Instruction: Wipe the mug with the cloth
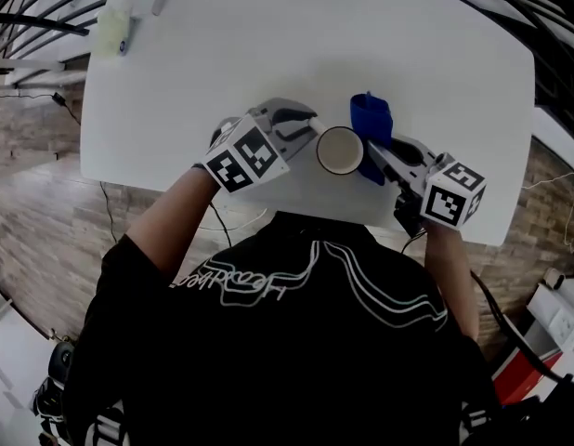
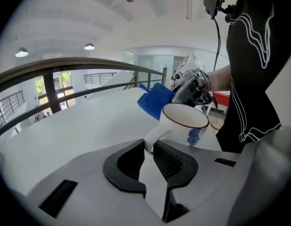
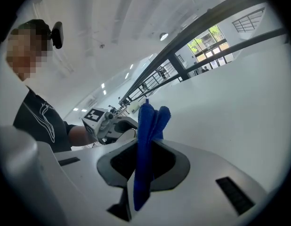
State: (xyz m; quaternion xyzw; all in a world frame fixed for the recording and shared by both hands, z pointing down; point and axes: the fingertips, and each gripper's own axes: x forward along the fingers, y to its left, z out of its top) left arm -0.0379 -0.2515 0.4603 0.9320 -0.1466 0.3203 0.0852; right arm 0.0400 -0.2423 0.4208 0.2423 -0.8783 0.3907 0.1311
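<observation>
White table (image 1: 268, 45), railings behind, most of the top bare past the work; small clutter (image 1: 129, 17) only at the far left corner. Close to the near edge, in front of the person: white mug (image 1: 340, 150), clamped by its handle in the narrowly parted left gripper (image 2: 149, 149). Touching its right side, blue cloth (image 1: 371, 119), pinched in the nearly closed right gripper (image 3: 143, 149), folds standing past the tips.
</observation>
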